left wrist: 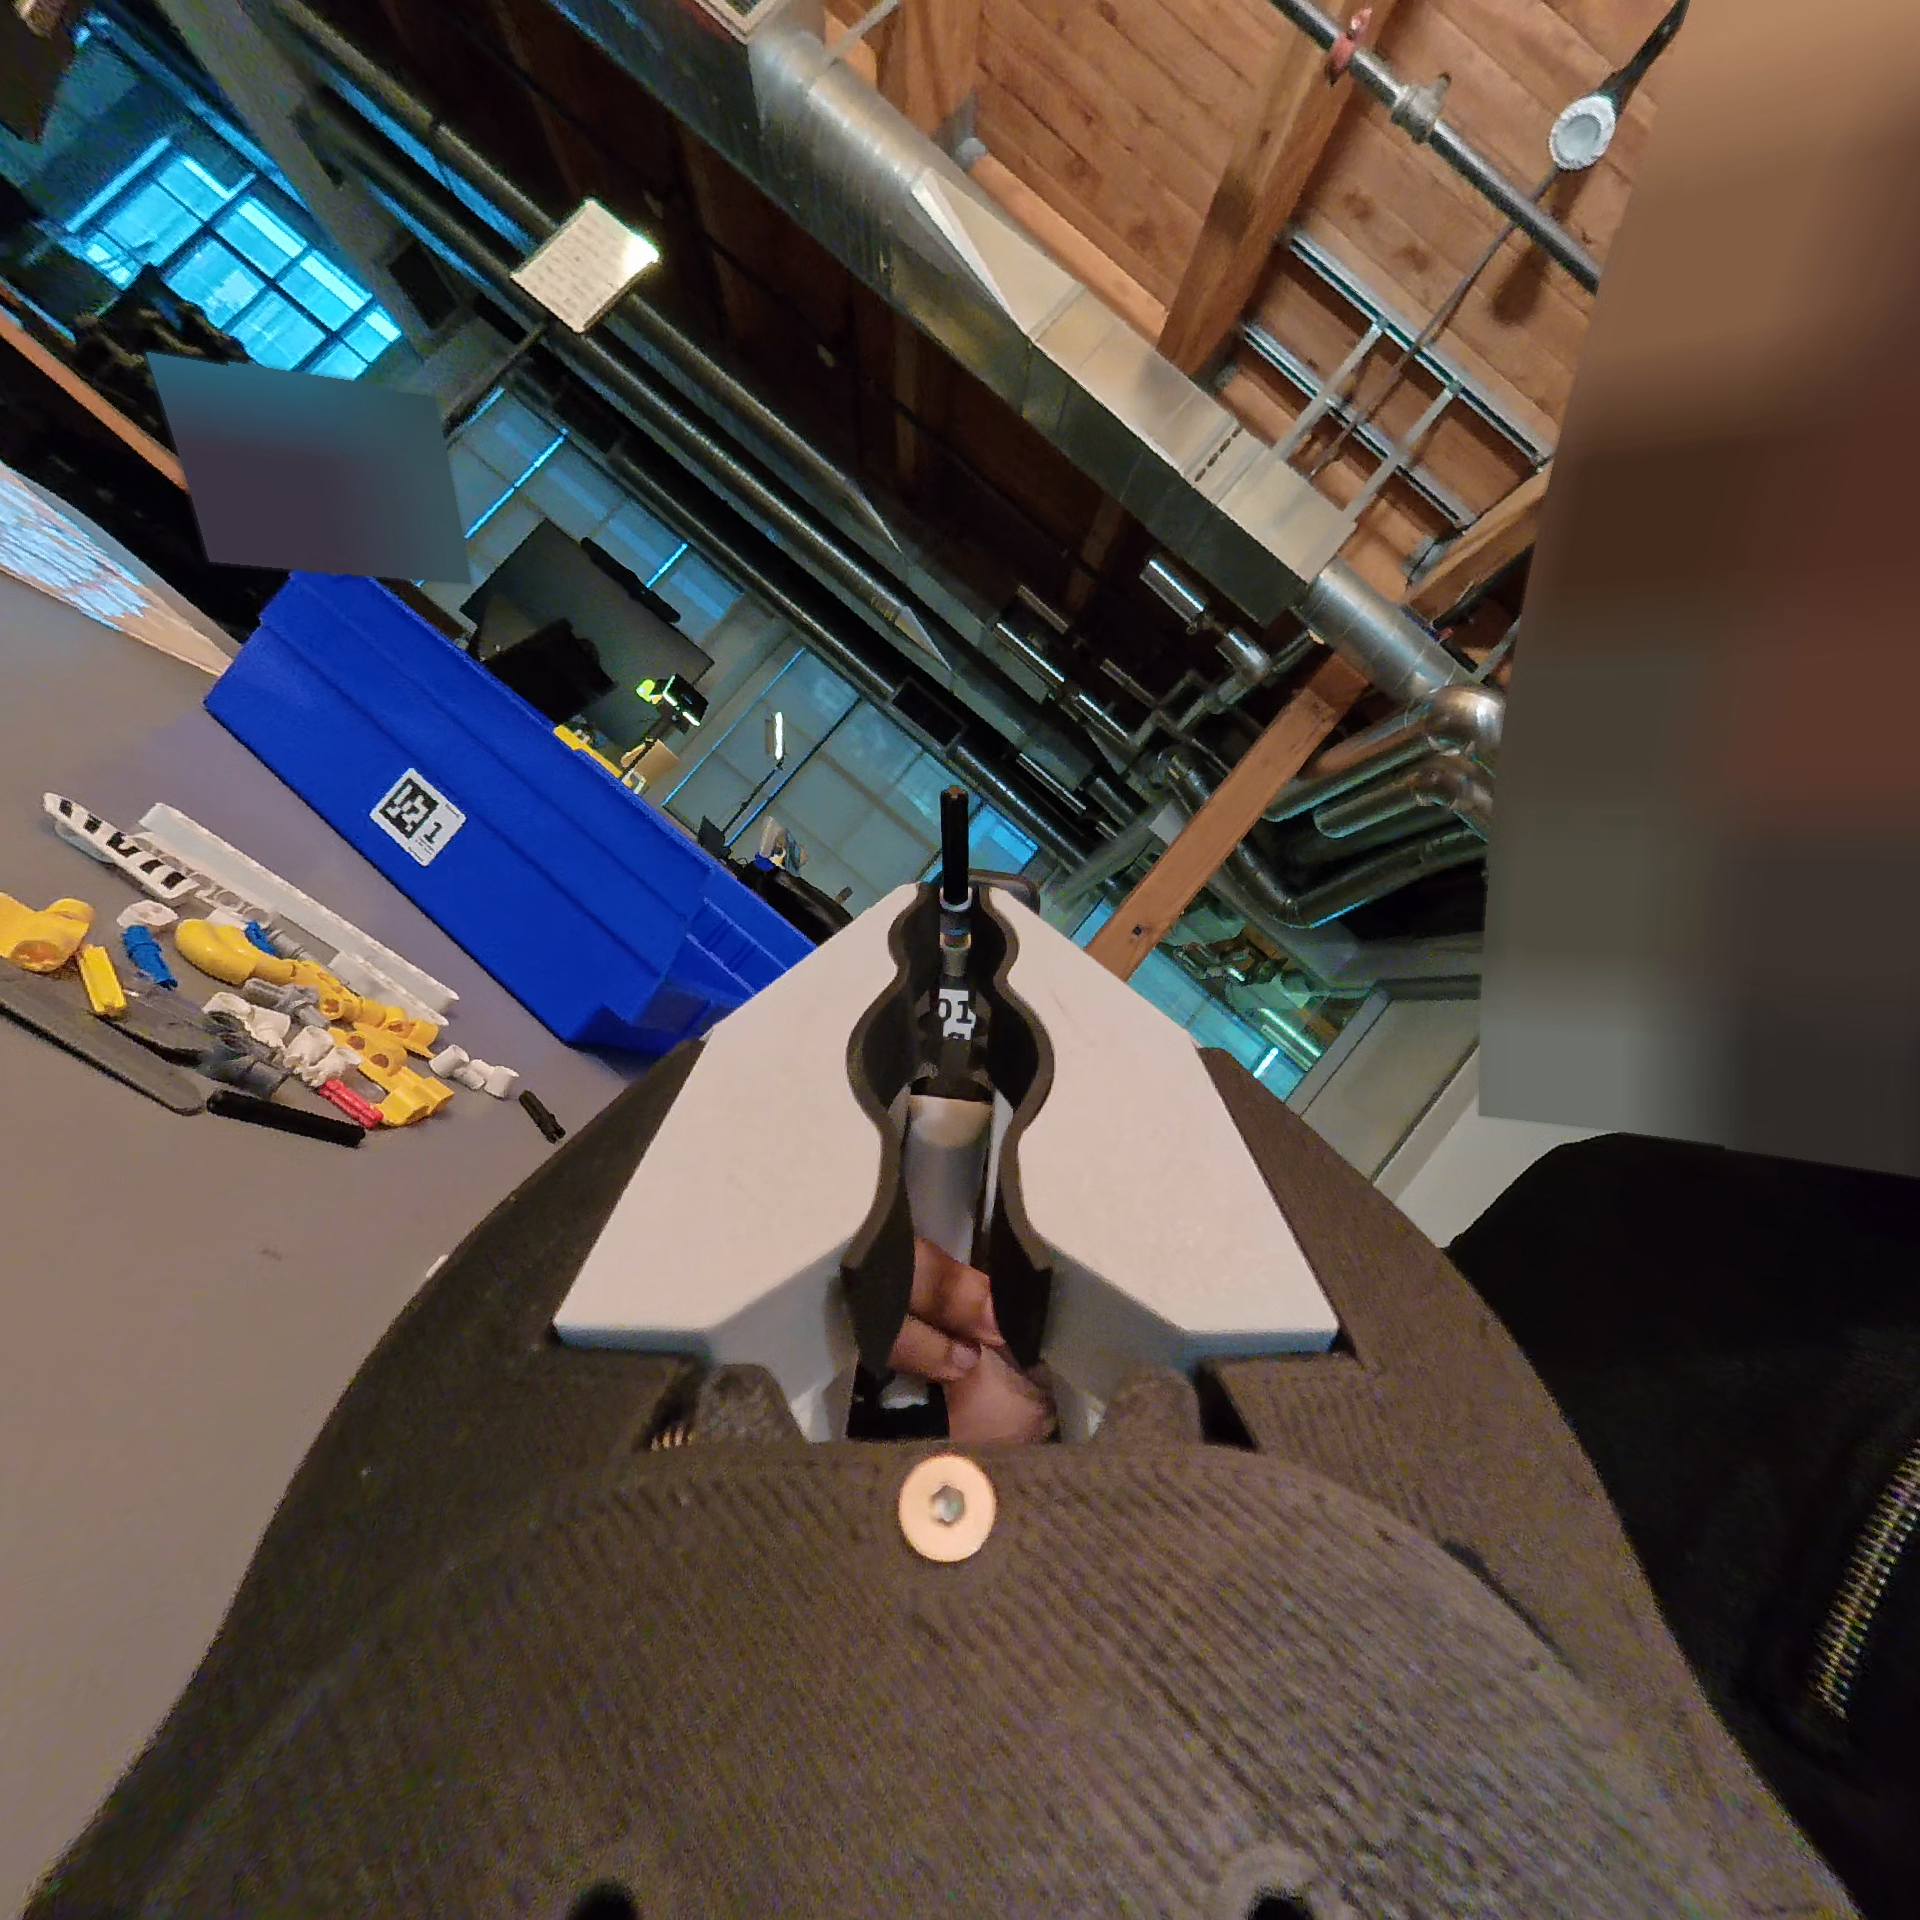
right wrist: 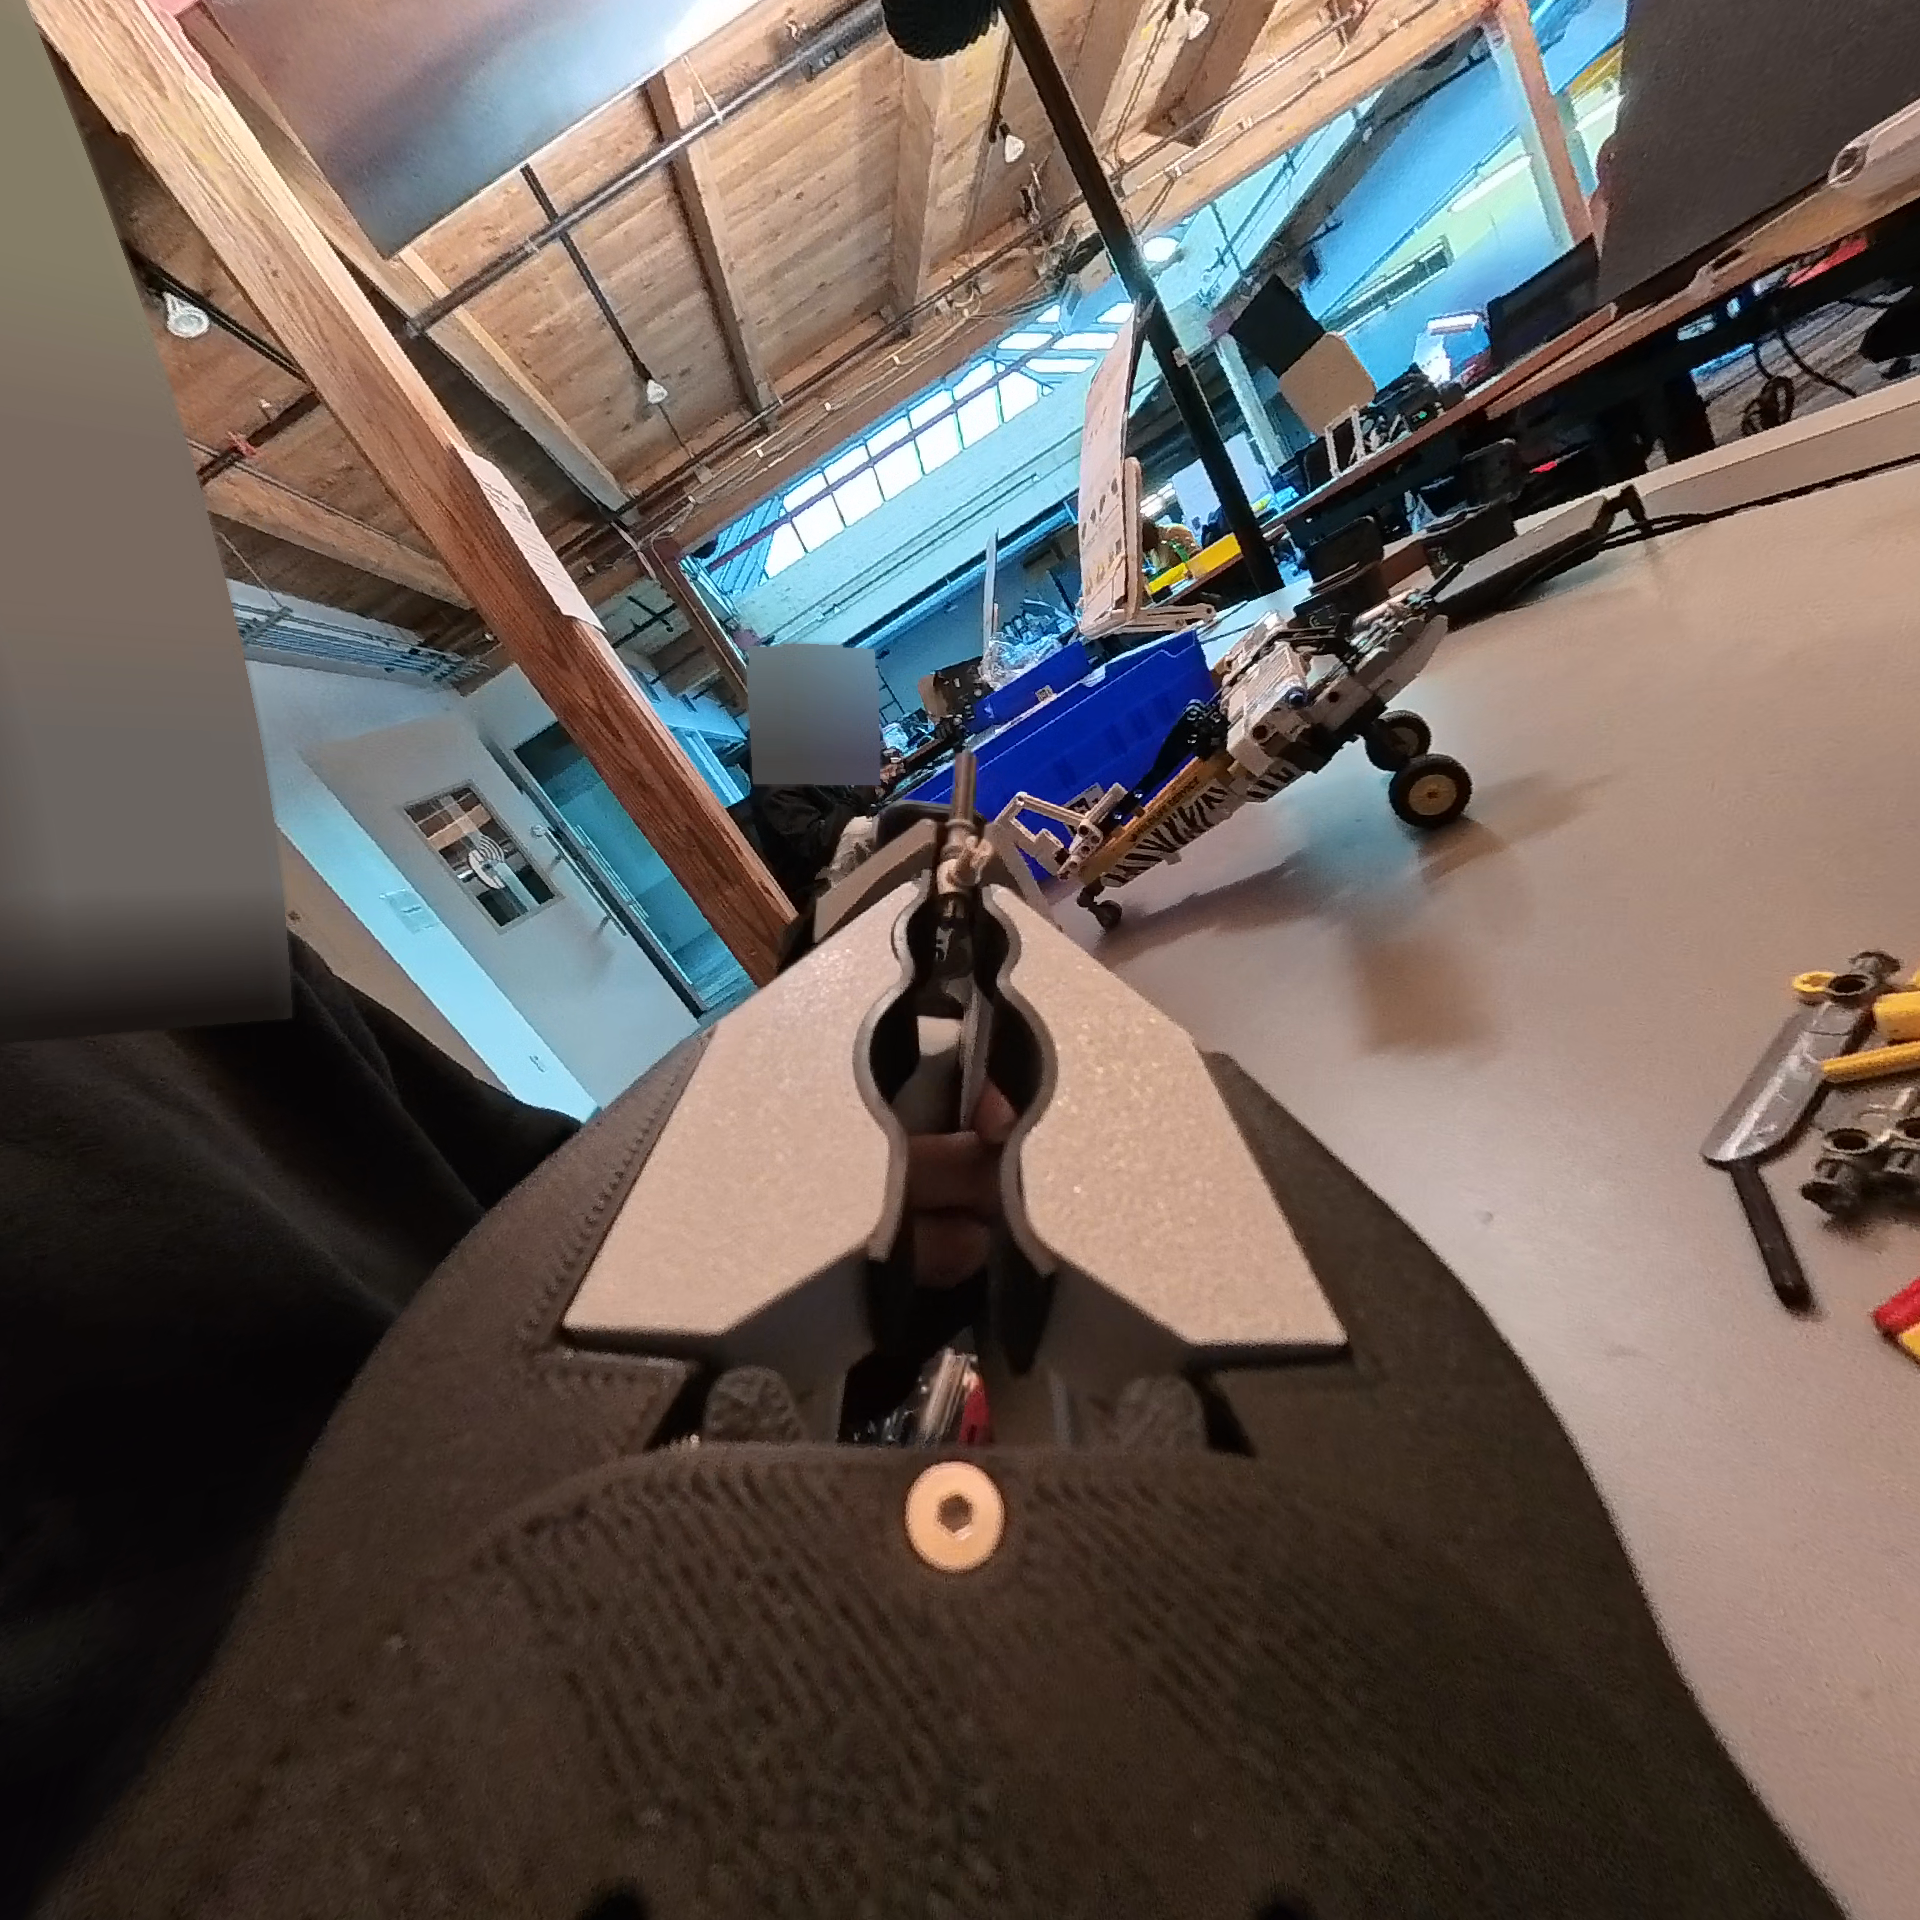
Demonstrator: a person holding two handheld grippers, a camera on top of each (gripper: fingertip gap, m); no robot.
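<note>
Black thin plastic axle (left wrist: 953, 836) stands out past the tips of the left gripper (left wrist: 954, 896), whose grey fingers (left wrist: 790, 1091) are pressed together on it; a pale ring sits on the axle right at the tips. Both grippers are raised off the grey tabletop (left wrist: 156, 1195) and tilted up toward the ceiling. Right gripper (right wrist: 961, 896): fingers (right wrist: 1122, 1101) nearly closed, pinching a small grey axle-and-connector piece (right wrist: 964, 831) that pokes up beyond the tips.

Surface, left wrist view: smooth, matt tabletop. A scatter of small yellow, white, blue, red and black plastic building parts (left wrist: 260, 1008) lies at the left, with a black-and-white striped panel (left wrist: 114, 842) behind it. Behind those lies a large blue plastic bin (left wrist: 499, 821) bearing a square black-and-white marker sticker (left wrist: 418, 817).

Right wrist view: a partly built toy vehicle with zebra-striped panels and yellow-hubbed wheels (right wrist: 1278, 727) stands on the tabletop (right wrist: 1455, 1039) ahead and to the right, well apart from the gripper. More loose yellow and grey parts (right wrist: 1849, 1081) lie at the right edge.

Room: wooden beam ceiling (left wrist: 1299, 156), silver ducts (left wrist: 935, 208), a wooden post (right wrist: 468, 520), blue-lit windows.

Open room: bare tabletop between the toy vehicle and the loose parts on the right; the far tabletop edge runs behind the blue bin. A dark sleeve (left wrist: 1714, 1455) borders the near side.
</note>
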